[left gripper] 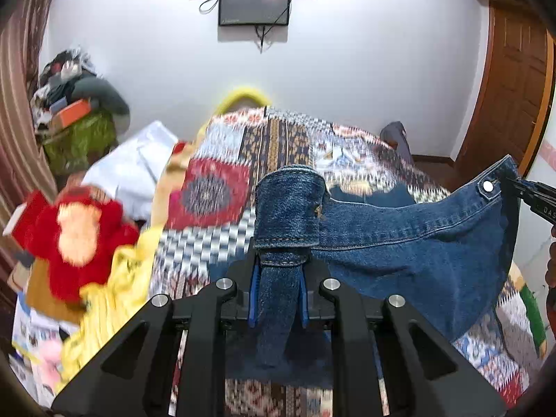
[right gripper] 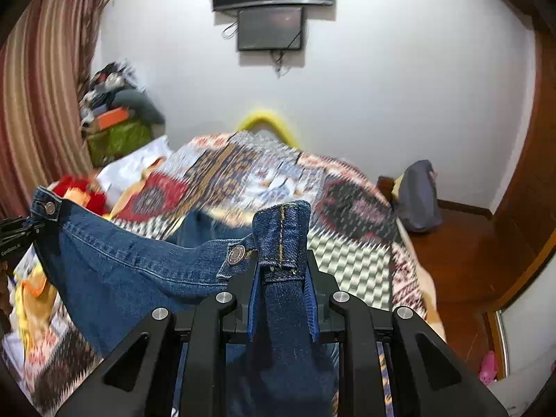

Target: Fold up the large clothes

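Note:
A blue denim garment (left gripper: 410,243) with metal snap buttons hangs stretched between my two grippers, above a bed with a patterned quilt (left gripper: 278,146). My left gripper (left gripper: 279,278) is shut on one folded hem corner of the denim. My right gripper (right gripper: 283,278) is shut on the other corner; it also shows at the right edge of the left wrist view (left gripper: 531,198). In the right wrist view the denim (right gripper: 114,267) spans left to my left gripper (right gripper: 21,232) at the edge. The cloth sags between the two holds. The background is motion-blurred.
A red plush toy (left gripper: 80,232) and yellow cloth (left gripper: 114,292) lie at the bed's left side. A clutter pile (left gripper: 76,111) stands in the left corner. Two screens (left gripper: 253,0) hang on the white wall. A wooden door (left gripper: 510,80) and floor are to the right.

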Demonstrator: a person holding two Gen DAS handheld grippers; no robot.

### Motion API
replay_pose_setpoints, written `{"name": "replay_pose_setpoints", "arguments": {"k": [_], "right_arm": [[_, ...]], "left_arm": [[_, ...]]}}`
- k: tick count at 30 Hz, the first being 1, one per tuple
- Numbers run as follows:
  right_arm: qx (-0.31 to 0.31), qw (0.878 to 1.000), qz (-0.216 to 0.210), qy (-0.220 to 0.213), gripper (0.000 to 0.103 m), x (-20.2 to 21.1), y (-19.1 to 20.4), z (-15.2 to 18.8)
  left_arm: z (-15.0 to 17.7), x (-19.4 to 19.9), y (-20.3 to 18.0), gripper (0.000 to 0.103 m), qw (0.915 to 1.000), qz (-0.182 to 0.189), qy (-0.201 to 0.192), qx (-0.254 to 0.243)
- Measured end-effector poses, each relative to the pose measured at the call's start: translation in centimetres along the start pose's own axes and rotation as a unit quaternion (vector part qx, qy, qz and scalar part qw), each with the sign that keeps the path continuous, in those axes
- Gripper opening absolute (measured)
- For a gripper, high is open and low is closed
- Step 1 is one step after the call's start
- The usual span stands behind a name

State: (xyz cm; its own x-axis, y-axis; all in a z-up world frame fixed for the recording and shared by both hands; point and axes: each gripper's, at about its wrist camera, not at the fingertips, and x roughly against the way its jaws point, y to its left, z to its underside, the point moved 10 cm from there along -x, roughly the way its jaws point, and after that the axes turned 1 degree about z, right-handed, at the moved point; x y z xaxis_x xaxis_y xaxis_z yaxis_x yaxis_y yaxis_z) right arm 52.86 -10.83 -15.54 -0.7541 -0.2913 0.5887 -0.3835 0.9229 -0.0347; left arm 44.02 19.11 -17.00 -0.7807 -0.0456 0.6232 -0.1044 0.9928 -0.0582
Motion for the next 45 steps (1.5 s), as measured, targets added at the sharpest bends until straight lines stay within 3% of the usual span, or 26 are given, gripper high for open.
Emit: {"name": "replay_pose_setpoints", "arguments": {"k": [5,11,14,16,17,19,22,24,26,32,36,41,45], "right_arm": [[-0.028,0.999,0.027,0.014,0.019,-4.2,-2.3,-1.2],[-0.033,0.993,0.059,0.099,0.019,-13.1,-3.7,3.3],[-0.024,0.989,0.064,0.131,0.019,-16.5,-4.2,6.3],[-0.005,0.988,0.068,0.138,0.02,-17.5,-4.4,7.7],[0.003,0.988,0.068,0.137,0.021,-17.7,-4.4,8.0],[0.013,0.988,0.07,0.139,0.026,-17.7,-4.7,8.4],[0.024,0.986,0.061,0.154,0.031,-17.3,-4.9,8.8],[0.026,0.98,0.082,0.18,0.05,-16.8,-5.9,9.4],[0.028,0.975,0.104,0.195,0.06,-16.2,-7.1,10.0],[-0.006,0.979,0.078,0.188,0.06,-12.0,-8.4,9.7],[-0.009,0.984,0.05,0.169,0.06,-8.5,-6.3,7.9],[0.008,0.989,0.002,0.149,0.061,-5.6,-1.2,6.1],[0.025,0.987,-0.054,0.146,0.066,-4.7,5.1,5.7]], "left_arm": [[-1.6,-5.6,0.4,0.017,0.9997,-0.003,0.024,0.007],[2.6,-14.9,1.5,0.019,0.9936,-0.014,0.112,0.004],[5.7,-18.0,2.0,0.029,0.9893,-0.013,0.145,0.008],[7.1,-19.0,2.4,0.045,0.9873,-0.013,0.158,0.014],[7.5,-19.3,2.7,0.047,0.9871,-0.013,0.159,0.018],[7.8,-19.3,3.4,0.059,0.9871,-0.013,0.157,0.029],[8.3,-18.6,4.6,0.06,0.9851,-0.007,0.166,0.046],[8.5,-17.7,5.4,0.062,0.9835,-0.018,0.175,0.042],[8.5,-17.0,6.4,0.067,0.9824,-0.042,0.18,0.029],[8.6,-13.1,9.4,0.071,0.9809,-0.071,0.18,0.011],[8.1,-10.2,10.1,0.071,0.9808,-0.092,0.172,-0.006],[7.2,-7.2,7.1,0.078,0.9863,-0.049,0.155,-0.028],[6.6,-5.6,2.4,0.082,0.9896,0.005,0.134,-0.05]]}}
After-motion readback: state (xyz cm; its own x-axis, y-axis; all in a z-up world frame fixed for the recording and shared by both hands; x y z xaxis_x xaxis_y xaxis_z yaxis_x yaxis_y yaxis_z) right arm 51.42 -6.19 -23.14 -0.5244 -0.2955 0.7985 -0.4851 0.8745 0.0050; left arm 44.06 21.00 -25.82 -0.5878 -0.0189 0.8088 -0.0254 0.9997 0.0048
